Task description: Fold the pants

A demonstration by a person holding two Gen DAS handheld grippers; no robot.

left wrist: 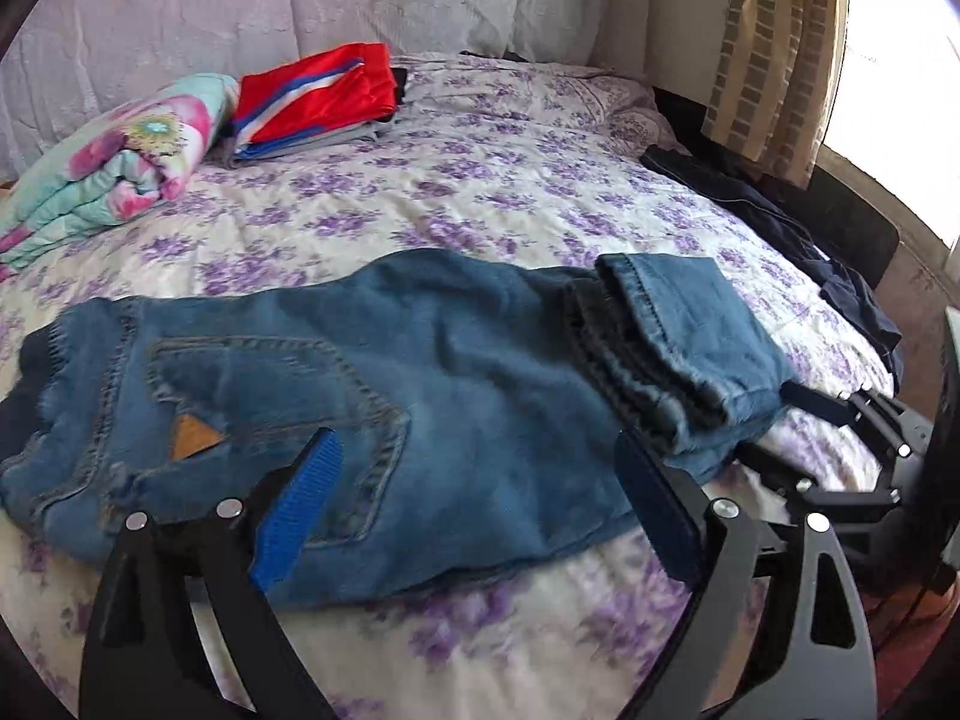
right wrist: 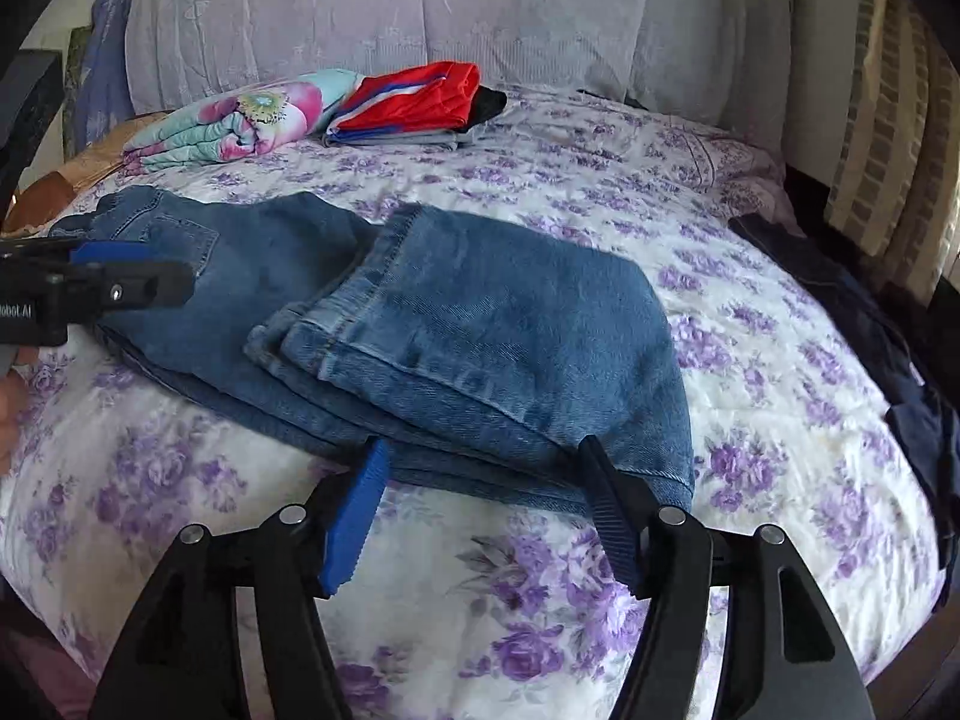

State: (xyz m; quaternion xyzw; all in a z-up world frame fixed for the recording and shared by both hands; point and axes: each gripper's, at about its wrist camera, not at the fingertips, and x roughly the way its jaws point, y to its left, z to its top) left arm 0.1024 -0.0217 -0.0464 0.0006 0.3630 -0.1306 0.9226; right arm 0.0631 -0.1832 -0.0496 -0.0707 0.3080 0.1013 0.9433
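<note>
Denim pants (left wrist: pixel 336 396), blue, lie flat on the bed (left wrist: pixel 480 192), which is covered with a white sheet printed with purple flowers. The garment is partly folded: the leg ends (right wrist: pixel 492 324) are doubled back and rest on top of the lower layer, hems stacked, while the waist end with a back pocket and a tan triangular patch (left wrist: pixel 195 437) lies spread toward the left of the left wrist view.

Left tool (left wrist: pixel 474 498): jaws wide apart, nothing between the blue pads. It hangs just above the near edge of the pants, at the pocket area, without gripping the fabric.

Right tool (right wrist: pixel 486 504): jaws apart, nothing clamped. Its fingertips stand at the near edge of the folded leg section; whether they touch the denim cannot be told. In the left wrist view the same tool appears at the right edge, just beside the folded leg ends.

Far side of the bed: a folded floral blanket (left wrist: pixel 114 162) in pink and turquoise, and beside it a stack of folded clothes (left wrist: pixel 318 102) topped by a red garment with blue and white stripes. Dark clothing (left wrist: pixel 780 222) lies along the right edge of the bed. A patterned curtain (left wrist: pixel 774 54) hangs at the upper right.
</note>
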